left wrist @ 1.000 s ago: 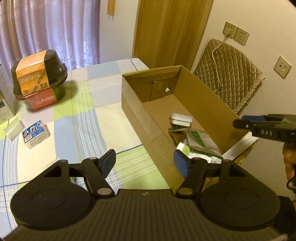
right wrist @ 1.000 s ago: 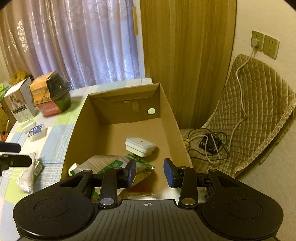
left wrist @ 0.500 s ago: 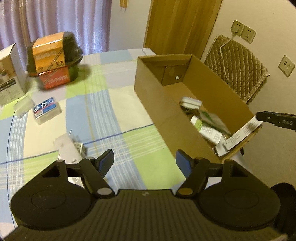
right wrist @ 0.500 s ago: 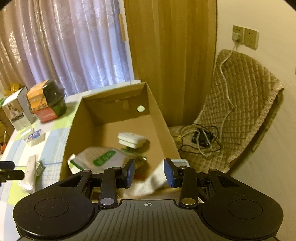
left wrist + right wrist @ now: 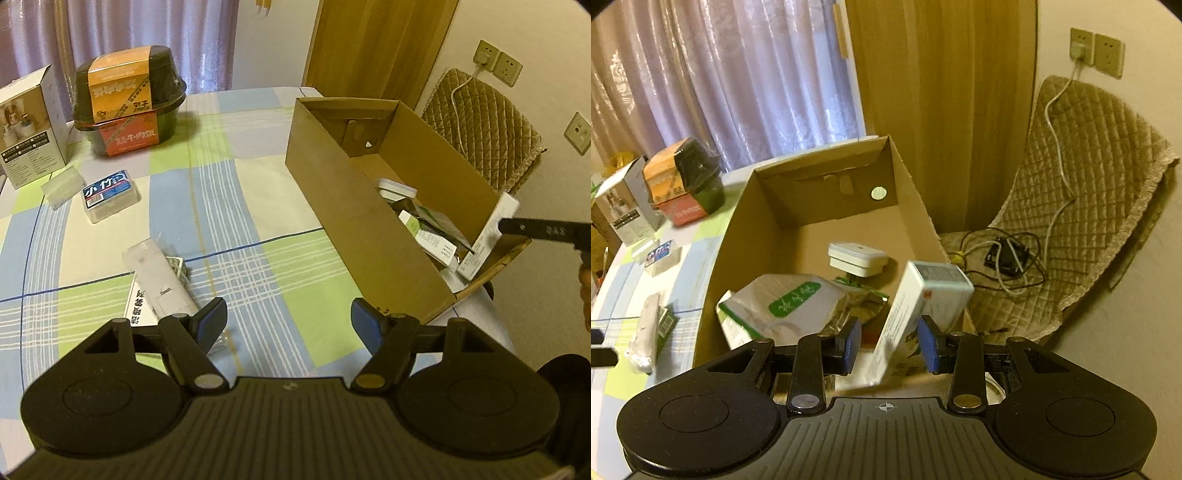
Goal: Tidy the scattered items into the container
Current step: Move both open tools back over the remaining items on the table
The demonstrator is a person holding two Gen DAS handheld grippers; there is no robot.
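Observation:
The open cardboard box (image 5: 332, 184) (image 5: 738, 236) stands on the right side of the table and holds a white adapter (image 5: 857, 256), a green-and-white pouch (image 5: 783, 302) and small cartons. A white carton (image 5: 916, 310) (image 5: 487, 236) leans tilted at the box's near end, blurred, between the fingers of my right gripper (image 5: 890, 343). That gripper is open, with a gap at its left pad. My left gripper (image 5: 288, 314) hangs open over the tablecloth, its left finger beside a grey wrapped packet (image 5: 159, 280) (image 5: 646, 332). A clear case with a blue label (image 5: 110, 192) lies farther left.
A black bowl with an orange sleeve (image 5: 129, 103) and a white carton (image 5: 29, 122) stand at the table's far left, with a small clear box (image 5: 61, 182) in front. A quilted chair (image 5: 1071, 221) with tangled cables (image 5: 1004, 254) sits right of the cardboard box.
My left gripper has drawn back and left from the cardboard box to above the grey packet. The white carton has come into view between my right fingers, tipping at the box's near end.

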